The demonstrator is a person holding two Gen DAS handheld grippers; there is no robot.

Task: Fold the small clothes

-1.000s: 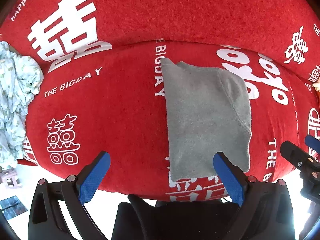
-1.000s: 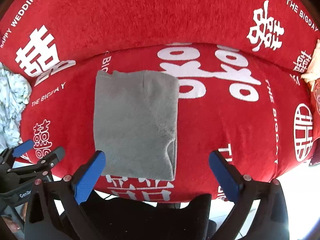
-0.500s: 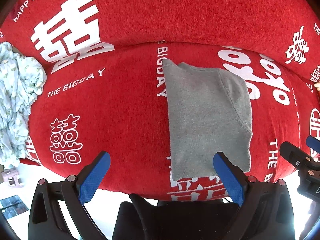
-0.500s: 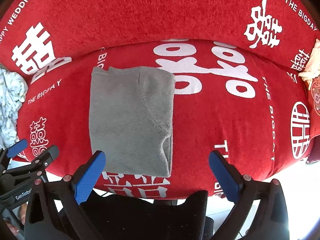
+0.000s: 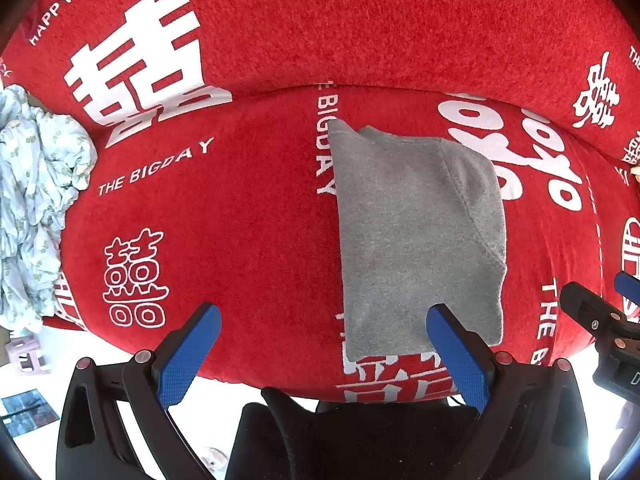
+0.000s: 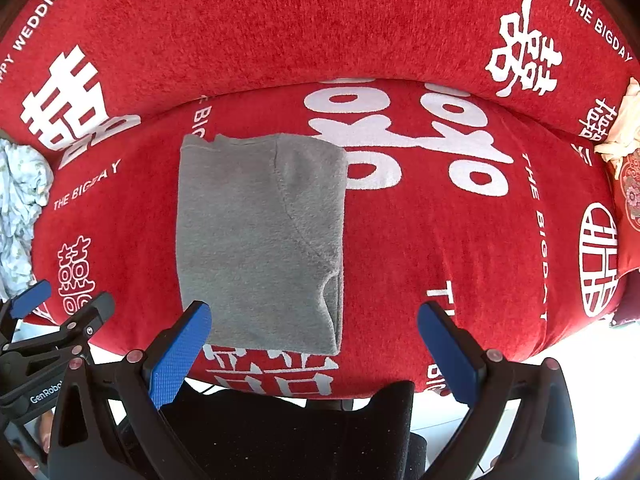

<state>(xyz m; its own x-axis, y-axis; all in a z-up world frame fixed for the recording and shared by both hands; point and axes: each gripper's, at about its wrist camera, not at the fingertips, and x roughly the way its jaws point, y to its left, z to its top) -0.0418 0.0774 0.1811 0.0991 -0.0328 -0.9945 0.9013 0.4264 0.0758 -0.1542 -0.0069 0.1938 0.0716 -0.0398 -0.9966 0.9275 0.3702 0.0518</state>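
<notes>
Grey garment: the small grey top [image 5: 416,236] lies flat on the seat as a tidy upright rectangle, one side laid over so a curved seam runs down its right part; in the right wrist view [image 6: 260,240] the doubled edge and a little tucked opening show at its lower right corner
Progress: I'd say this piece is folded lengthwise at least once and looks nearly finished; one more fold across, bottom edge up to the top, may be all that's left for it
Left gripper: the left gripper [image 5: 320,354] hangs wide open just off the front edge of the seat, holding nothing, its right blue pad in front of the garment's lower right corner from this angle
Right gripper: the right gripper [image 6: 314,350] is likewise spread wide and empty, its left pad just at the garment's bottom left corner; whether it touches the cloth I cannot tell
What's waiting: a crumpled pale printed cloth [image 5: 32,208] is heaped at the far left of the seat, probably the next piece to fold
Surface: a sofa under a red cover [image 5: 248,216] printed with white characters and lettering, soft and slightly domed
Room: a pale floor [image 5: 92,344] below the seat front, and bright light flooding in at the lower right
</notes>
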